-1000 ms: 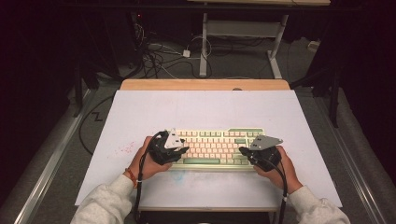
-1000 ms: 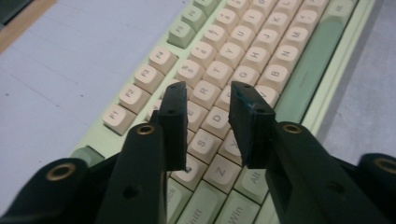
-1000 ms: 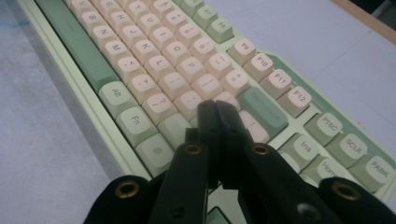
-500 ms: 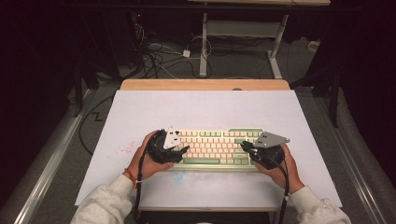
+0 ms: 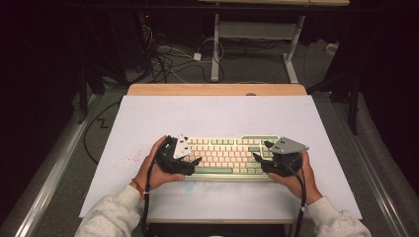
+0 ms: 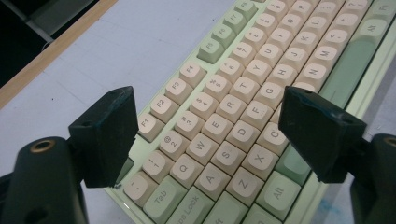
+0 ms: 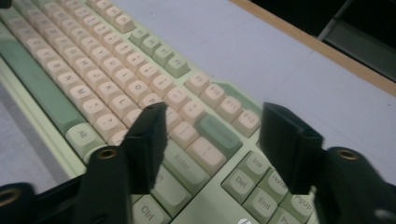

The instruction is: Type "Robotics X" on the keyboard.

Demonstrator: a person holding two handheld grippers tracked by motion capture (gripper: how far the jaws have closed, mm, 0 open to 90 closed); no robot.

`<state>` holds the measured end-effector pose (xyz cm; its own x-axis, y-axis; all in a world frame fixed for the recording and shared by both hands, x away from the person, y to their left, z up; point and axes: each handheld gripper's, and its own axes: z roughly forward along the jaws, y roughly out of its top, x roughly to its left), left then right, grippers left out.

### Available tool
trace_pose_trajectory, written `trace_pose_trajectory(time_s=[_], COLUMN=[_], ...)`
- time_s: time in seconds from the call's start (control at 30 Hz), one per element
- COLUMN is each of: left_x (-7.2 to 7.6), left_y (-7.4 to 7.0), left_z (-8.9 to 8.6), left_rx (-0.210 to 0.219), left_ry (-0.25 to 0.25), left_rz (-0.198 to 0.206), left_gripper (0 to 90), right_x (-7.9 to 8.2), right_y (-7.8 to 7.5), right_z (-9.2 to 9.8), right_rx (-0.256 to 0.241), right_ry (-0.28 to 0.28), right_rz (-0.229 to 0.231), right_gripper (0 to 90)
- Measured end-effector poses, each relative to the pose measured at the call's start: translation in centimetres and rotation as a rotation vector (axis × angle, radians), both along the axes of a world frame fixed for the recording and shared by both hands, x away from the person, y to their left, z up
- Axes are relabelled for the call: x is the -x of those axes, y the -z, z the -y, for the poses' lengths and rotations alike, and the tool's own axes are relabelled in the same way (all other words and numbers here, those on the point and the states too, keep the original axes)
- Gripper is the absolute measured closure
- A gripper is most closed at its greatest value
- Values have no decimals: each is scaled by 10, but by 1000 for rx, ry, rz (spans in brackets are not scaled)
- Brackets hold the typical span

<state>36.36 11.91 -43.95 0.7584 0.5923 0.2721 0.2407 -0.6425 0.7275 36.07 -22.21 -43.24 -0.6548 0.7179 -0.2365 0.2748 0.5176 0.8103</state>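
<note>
Where the person's forearms in pale sleeves come in at the near edge of the high view, each hand holds a gripper at one end of the keyboard (image 5: 225, 155). Left gripper (image 5: 190, 165) sits at the kbd's left end, tips over the near-left keys. Its own view shows the jaws wide apart, nothing between them but air; kbd (image 6: 243, 116) lies below, the Tab/Q/A cluster near the left jaw, C and Alt near the right jaw. Contact w/ keys: cannot tell.

Right gripper (image 5: 262, 163) sits at the kbd's right end, grey plate on top. Its own view shows jaws apart, holding nothing; kbd (image 7: 140, 88) below, Enter key between the jaws, Ins/Del/Home/End block by the right jaw. Contact: cannot tell.

Kbd: cream keys, green accents, pale green case. Lies flat on the white sheet (image 5: 217, 116), long side parallel to the near edge, in the near half, approx centred left-right. Faint red marks on sheet left of the left hand.

Beyond the sheet, a strip of the wooden table (image 5: 217, 89) shows at the far edge. Farther off: floor w/ loose cables (image 5: 168, 57) and a white-legged stand (image 5: 257, 34), surroundings dark.
</note>
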Motion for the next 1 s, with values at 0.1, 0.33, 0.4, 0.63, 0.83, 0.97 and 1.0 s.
trace_pose_trajectory(time_s=[0.1,0.33,0.4,0.63,0.83,0.97,1.0], left_x=[2,4,5,10,15,18,19], left_y=[0,0,-1,-4,-7,-8,-9], left_z=[0,2,2,0,-4,-6,-6], left_rx=[-1,-12,-15,-33,-31,-30,-35], left_ry=[7,10,4,-3,4,5,8], left_rz=[14,31,40,66,80,86,86], left_gripper=[179,156,156,165,171,171,171], right_x=[0,1,2,6,13,17,18], right_y=[0,2,1,-2,-6,-9,-9], right_z=[-1,-5,-6,-7,-4,-3,-2], right_rx=[-16,-5,-7,-3,7,13,13], right_ry=[39,49,41,48,45,42,41], right_rz=[18,46,52,69,82,93,94], right_gripper=[195,165,169,179,199,199,199])
